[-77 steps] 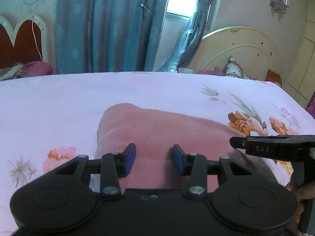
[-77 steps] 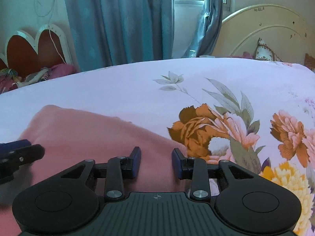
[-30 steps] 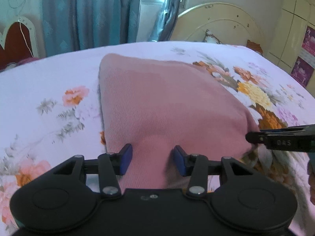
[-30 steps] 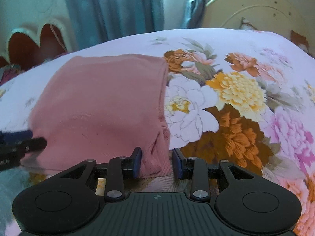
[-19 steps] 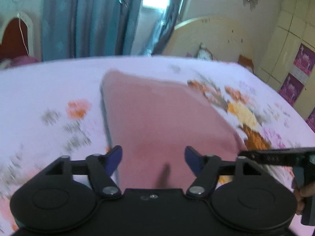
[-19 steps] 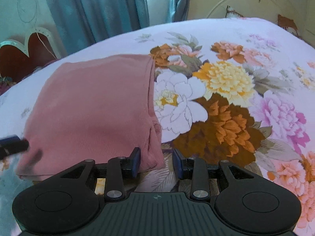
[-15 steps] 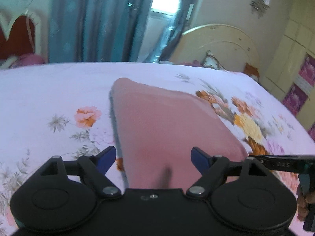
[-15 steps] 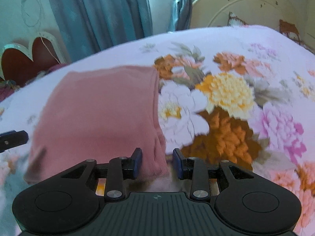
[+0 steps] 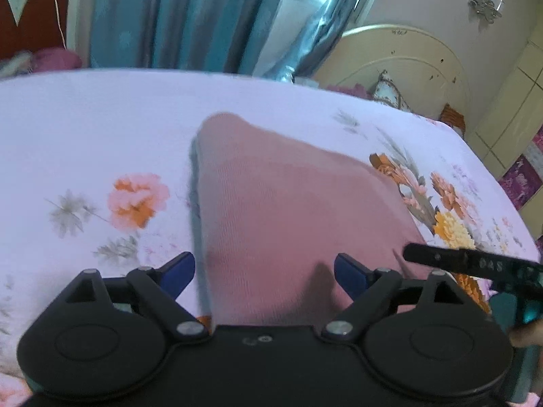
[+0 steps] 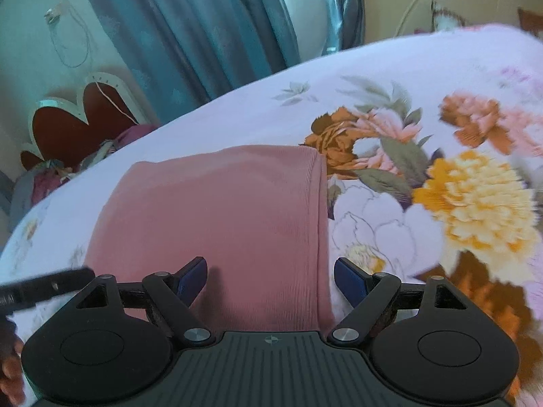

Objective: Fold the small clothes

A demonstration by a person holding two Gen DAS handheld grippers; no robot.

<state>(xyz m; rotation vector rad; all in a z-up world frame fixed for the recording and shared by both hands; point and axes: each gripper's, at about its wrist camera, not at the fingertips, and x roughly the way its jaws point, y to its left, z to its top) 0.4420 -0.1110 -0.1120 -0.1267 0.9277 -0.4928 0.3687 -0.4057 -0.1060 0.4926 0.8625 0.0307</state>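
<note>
A folded pink ribbed garment (image 9: 292, 210) (image 10: 217, 217) lies flat on the floral bedsheet (image 9: 85, 129) (image 10: 390, 78). My left gripper (image 9: 264, 276) hovers over its near left edge, jaws spread wide and still opening, the blue pads clear of the cloth. My right gripper (image 10: 270, 279) hangs over the garment's near right edge, jaws also opening wide, with cloth below the gap but not pinched. The tip of the right gripper shows at the right of the left wrist view, the left gripper's tip at the left of the right wrist view.
Blue curtains (image 9: 176, 17) and a window stand beyond the bed. A cream headboard (image 9: 407, 54) is at the far right, a red heart-shaped headboard (image 10: 74, 125) at the far left. A hand (image 10: 8, 369) shows at the lower left edge.
Both grippers let go of the garment's near edge and opened wide. Both pulled back a little, and the garment now lies flat on the sheet.
</note>
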